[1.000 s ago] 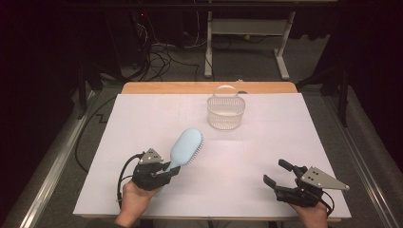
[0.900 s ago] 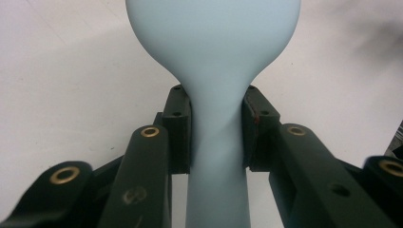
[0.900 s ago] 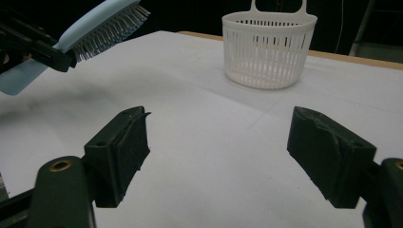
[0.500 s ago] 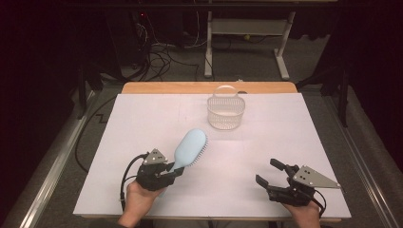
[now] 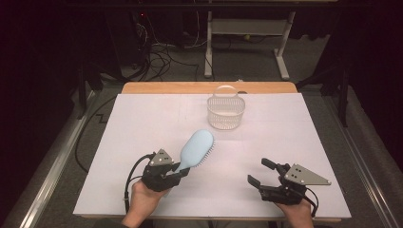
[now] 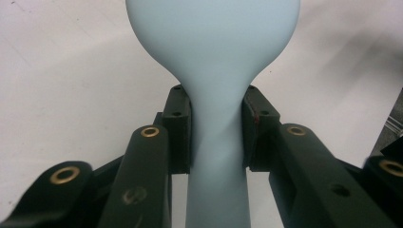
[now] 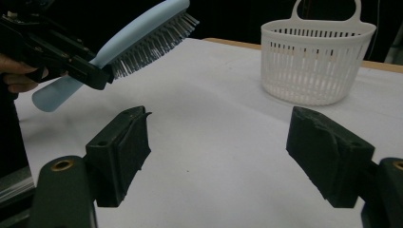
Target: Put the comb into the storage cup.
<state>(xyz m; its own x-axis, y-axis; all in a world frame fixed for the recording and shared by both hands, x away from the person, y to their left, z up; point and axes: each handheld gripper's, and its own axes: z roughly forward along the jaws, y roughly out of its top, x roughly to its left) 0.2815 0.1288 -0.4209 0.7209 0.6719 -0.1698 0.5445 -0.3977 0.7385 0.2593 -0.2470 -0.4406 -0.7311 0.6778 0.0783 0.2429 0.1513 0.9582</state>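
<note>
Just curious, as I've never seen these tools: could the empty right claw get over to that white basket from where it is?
Probably yes. The right claw is open and holds nothing, and only bare white table lies between it and the basket; the hairbrush is off to the side.

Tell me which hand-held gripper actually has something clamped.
The left hand-held gripper: its pads press the neck of the light blue hairbrush, lifted off the table. The right hand-held gripper stands open with nothing between its jaws.

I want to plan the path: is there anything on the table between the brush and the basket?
Nothing visible. The left gripper holds the brush by its handle above the table, and only bare white surface lies between it and the basket. The right gripper is off to the side, open.
</note>
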